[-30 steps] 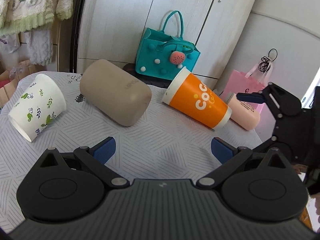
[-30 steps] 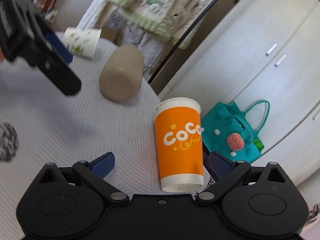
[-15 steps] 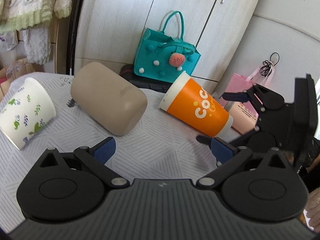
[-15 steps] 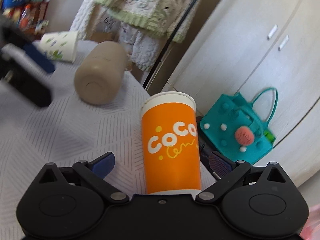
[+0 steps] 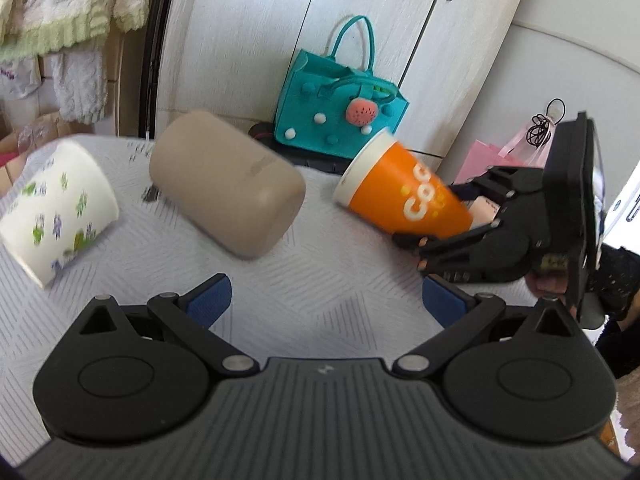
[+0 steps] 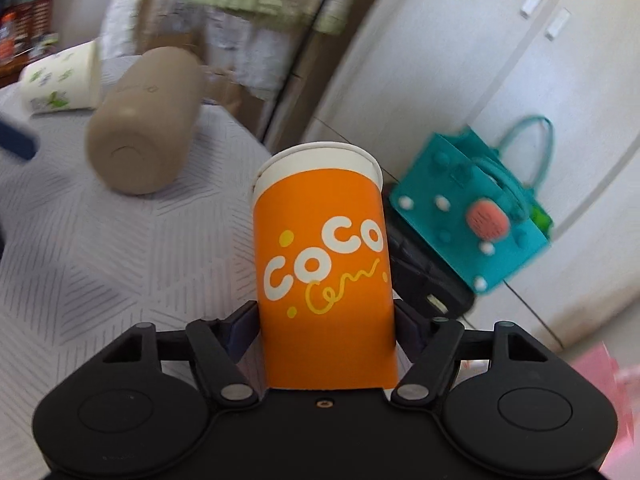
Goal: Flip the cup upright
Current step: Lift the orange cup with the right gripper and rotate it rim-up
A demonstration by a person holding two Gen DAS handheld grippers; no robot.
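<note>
My right gripper (image 6: 326, 332) pinches orange Coco paper cup (image 6: 324, 276) near its base, cup tilted off the table (image 5: 312, 276) | my left gripper (image 5: 326, 298) spread, holding nothing

The cup (image 6: 326, 276) is bright orange with a white rim band, white "CoCo" lettering, yellow script and yellow dots. The fingers (image 5: 210, 300) of the left gripper (image 5: 326, 300) are blue on black arms; the right gripper (image 6: 326, 328) is black. The table (image 5: 320, 280) cloth is pale grey-white with a fine chevron line pattern. At nine o'clock, a white paper cup (image 5: 56, 212) bears green leaves and purple flowers. The tumbler (image 5: 228, 184) is plain beige. At twelve o'clock, the bag (image 5: 340, 116) is teal with white pompoms and a coral strawberry.
</note>
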